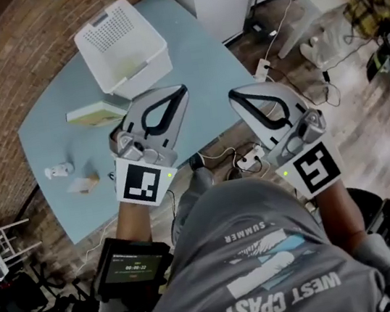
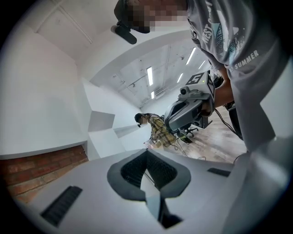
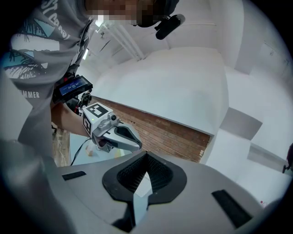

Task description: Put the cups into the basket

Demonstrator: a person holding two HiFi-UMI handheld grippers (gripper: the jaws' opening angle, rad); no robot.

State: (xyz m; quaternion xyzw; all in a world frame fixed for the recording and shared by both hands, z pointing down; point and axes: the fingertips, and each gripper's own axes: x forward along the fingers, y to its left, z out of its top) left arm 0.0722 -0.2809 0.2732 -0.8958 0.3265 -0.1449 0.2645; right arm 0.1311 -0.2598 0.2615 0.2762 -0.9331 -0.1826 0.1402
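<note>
Grey T-shirt (image 1: 271, 264) read "WEST COAST", "SUMMER". Left claw (image 1: 183, 87) and right claw (image 1: 232, 96) were pressed together, empty. White perforated plastic basket (image 1: 122, 45) stood on blue desk (image 1: 195, 63), far end; small white cup (image 1: 58, 169) lay near left edge.

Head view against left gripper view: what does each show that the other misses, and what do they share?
Head view only: the blue table, the white basket on it, and a wrist screen. Left gripper view only: ceiling lights. Both: the left gripper and right gripper, each with fingers shut on nothing, the brick wall and the grey shirt.
</note>
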